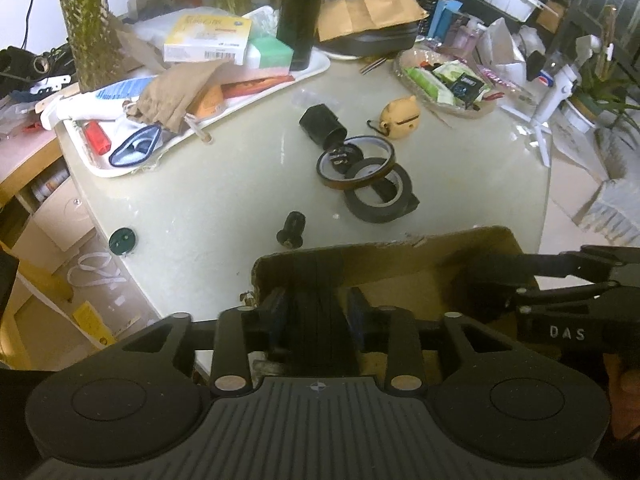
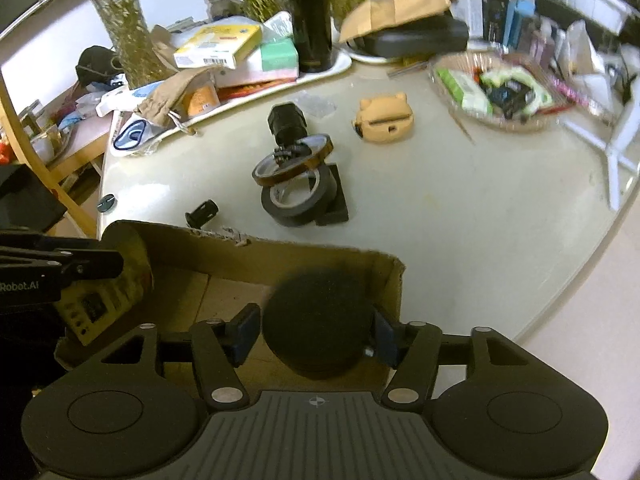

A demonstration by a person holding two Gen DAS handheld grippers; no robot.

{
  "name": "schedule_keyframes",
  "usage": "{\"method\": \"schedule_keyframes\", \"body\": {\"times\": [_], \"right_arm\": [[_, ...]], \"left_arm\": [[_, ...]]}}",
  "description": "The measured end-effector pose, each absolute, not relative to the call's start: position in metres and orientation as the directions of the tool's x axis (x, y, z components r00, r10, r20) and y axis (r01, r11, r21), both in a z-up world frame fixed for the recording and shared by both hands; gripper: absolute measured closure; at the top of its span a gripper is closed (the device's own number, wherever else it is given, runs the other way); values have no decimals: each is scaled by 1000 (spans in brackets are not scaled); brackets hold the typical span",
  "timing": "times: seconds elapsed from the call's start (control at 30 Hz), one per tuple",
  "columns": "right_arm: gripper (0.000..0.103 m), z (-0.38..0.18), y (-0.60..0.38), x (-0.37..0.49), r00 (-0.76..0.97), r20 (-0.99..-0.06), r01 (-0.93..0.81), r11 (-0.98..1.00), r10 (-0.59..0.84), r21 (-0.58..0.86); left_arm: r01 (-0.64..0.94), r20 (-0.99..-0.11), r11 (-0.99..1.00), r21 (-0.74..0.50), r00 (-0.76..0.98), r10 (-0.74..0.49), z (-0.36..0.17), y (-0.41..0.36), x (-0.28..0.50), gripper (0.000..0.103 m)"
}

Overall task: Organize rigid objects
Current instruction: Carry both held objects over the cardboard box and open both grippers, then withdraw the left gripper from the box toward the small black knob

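Cardboard box (image 2: 192, 280) sits at the near edge of the pale table (image 2: 440, 220), and both grippers are over it. On the right wrist view, the right gripper (image 2: 316, 332) has its jaws closed on a round black foam-like object (image 2: 316, 316), held inside the box near its right wall. On the left wrist view, the left gripper (image 1: 316, 320) is clamped around a dark ribbed black object (image 1: 316, 292) at the box's left end; what it is, I cannot tell.

Out on the table beyond the box: a black tape roll (image 2: 298, 200) lies on a flat black block (image 2: 334, 200), with an amber tape roll (image 2: 292, 158) leaning across its top. A black cylindrical part (image 2: 286, 120) lies just behind the amber roll. A small black plug (image 2: 202, 212) rests near the box's far wall. A tan pig-shaped case (image 2: 384, 118) sits well apart to the right. A tall black flask (image 2: 310, 16) stands on the cluttered white tray (image 2: 340, 66) at the back.
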State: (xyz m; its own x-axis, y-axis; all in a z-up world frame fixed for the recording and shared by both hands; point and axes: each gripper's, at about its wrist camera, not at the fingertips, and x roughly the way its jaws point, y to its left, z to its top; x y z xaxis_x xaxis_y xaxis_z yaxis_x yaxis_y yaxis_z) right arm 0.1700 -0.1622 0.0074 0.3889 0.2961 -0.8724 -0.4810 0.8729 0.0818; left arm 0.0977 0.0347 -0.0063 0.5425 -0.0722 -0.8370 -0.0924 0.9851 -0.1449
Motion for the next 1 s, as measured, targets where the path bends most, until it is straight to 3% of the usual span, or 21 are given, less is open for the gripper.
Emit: {"method": "schedule_keyframes", "body": {"times": [0.07,0.13,0.3,0.43,0.47,0.53,1.0], "right_arm": [[17,13,-163,167,408,-860,-489,869,306,77],[9,19,-165,165,421,-849,-488,869,320,86],[0,27,-167,161,431,-845,-488,869,317,77],[0,32,-170,156,436,-846,-484,872,307,67],[0,33,-171,155,435,-847,-479,875,306,70],[0,33,-174,152,427,-852,-470,879,304,78],[0,25,-191,128,391,-877,-433,896,279,92]], "left_arm": [[-88,-828,987,-138,556,-66,-3,33,96,53],[-79,-823,988,-134,564,-66,0,32,94,50],[-54,-821,992,-112,567,-62,5,28,91,49],[-42,-825,995,-95,562,-55,8,28,85,45],[-41,-826,995,-92,561,-54,8,29,83,38],[-38,-826,996,-86,561,-50,8,30,79,32],[0,-839,999,-36,544,-30,6,28,51,28]]}}
